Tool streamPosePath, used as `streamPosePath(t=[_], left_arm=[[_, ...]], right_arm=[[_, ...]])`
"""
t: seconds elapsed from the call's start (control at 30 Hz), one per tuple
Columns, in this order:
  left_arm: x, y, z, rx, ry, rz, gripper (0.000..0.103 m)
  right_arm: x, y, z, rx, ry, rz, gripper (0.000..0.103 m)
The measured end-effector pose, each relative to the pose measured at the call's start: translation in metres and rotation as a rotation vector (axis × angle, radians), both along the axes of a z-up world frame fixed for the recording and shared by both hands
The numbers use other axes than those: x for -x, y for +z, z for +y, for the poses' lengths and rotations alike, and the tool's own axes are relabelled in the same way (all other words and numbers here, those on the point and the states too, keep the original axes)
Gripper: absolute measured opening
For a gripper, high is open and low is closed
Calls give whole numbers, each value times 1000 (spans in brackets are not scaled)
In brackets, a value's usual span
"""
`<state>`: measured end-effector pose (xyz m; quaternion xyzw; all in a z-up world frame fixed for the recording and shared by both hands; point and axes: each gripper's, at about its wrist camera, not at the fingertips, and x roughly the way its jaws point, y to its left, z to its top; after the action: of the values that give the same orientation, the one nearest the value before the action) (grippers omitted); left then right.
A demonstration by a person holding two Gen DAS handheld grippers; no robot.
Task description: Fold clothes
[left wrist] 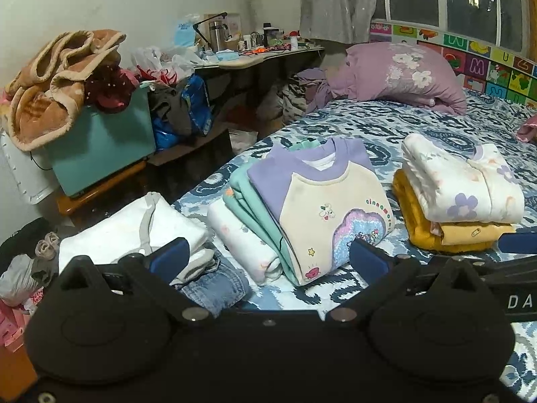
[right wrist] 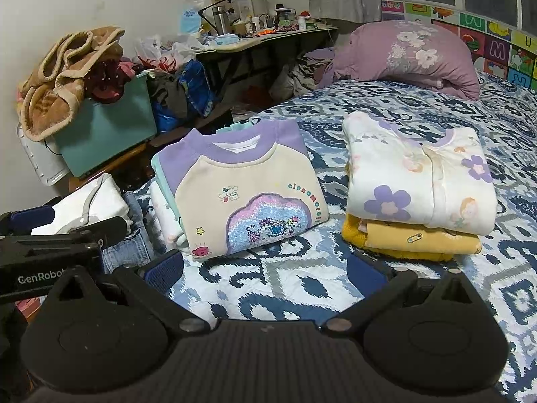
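My left tongs [left wrist: 265, 258] and right tongs [right wrist: 265, 270] gape wide, holding nothing. Three folded stacks sit on the bed [right wrist: 419, 100]: white top [left wrist: 134, 228] left, lilac sweatshirt [right wrist: 241, 188] centre, floral pyjamas [right wrist: 419, 178] right. Folding looks nearly finished.

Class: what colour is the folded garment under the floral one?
Mustard yellow garment; right wrist view shows it best.

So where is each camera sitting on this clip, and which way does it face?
Left wrist: on the left gripper, low over the bed's near edge, facing the purple-collared sweatshirt stack; its open fingers show, with part of the other gripper at right.
Right wrist: on the right gripper, further right, facing bare bedspread between stacks; its fingers are open, the left gripper at left.
Shared: sweatshirt, floral pajama stack, pillow.
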<state>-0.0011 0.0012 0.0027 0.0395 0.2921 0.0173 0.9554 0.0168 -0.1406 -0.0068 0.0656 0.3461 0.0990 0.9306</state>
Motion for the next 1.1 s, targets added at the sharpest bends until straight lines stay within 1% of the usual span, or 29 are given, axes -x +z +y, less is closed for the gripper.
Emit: streamPosePath(t=[1.1], left_arm=[[-2, -7, 2, 1, 5, 13, 103]], right_arm=[[2, -6, 2, -12, 6, 2, 103]])
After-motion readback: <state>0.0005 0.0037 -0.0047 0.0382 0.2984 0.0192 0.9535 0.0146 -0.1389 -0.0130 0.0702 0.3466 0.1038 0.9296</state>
